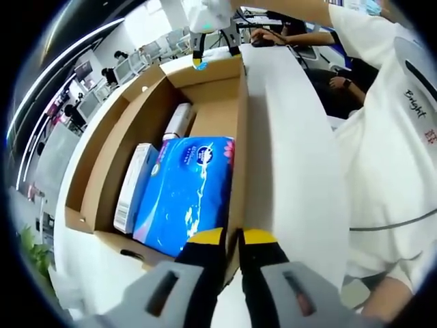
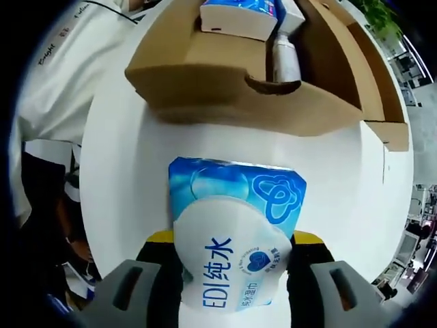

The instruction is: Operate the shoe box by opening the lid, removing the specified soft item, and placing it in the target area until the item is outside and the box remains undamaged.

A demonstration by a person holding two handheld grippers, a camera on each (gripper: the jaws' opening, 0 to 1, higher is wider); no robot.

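Observation:
The brown shoe box (image 1: 235, 102) stands open on the white table (image 1: 287, 157). Inside lie a blue tissue pack (image 1: 188, 191), a white carton (image 1: 133, 188) and a white bottle (image 1: 179, 121). My left gripper (image 1: 235, 238) is shut on the box's near right wall. My right gripper (image 2: 232, 246) is shut on a soft blue-and-white wipes pack (image 2: 235, 232), held over the table outside the box (image 2: 239, 96). That right gripper (image 1: 215, 41) also appears beyond the box's far end in the left gripper view, with the pale pack (image 1: 205, 14).
A person in a white shirt (image 1: 389, 137) stands close along the table's right side. The box's lid (image 2: 372, 68) hangs open on its far side. Desks with monitors (image 1: 126, 68) and other people fill the background.

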